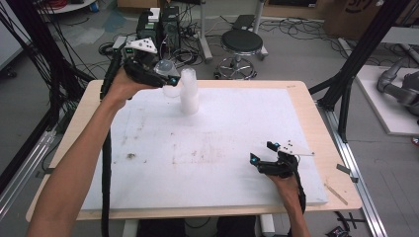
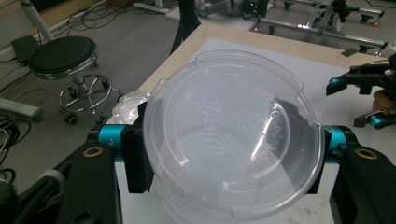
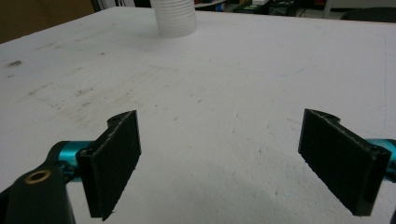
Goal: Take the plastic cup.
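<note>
Gripping a clear round plastic dome lid (image 2: 233, 140), left claw (image 2: 229, 154), ribbed white cup stack (image 1: 188, 92) beside it, right claw (image 3: 243, 163) wide over scuffed white worktop (image 3: 210, 93).

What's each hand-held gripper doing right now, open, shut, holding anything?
Left hand-held gripper: shut on a clear plastic lid, held by its edges, near the stack of white cups.
Right hand-held gripper: open, nothing between its jaws, low over the white board.
</note>
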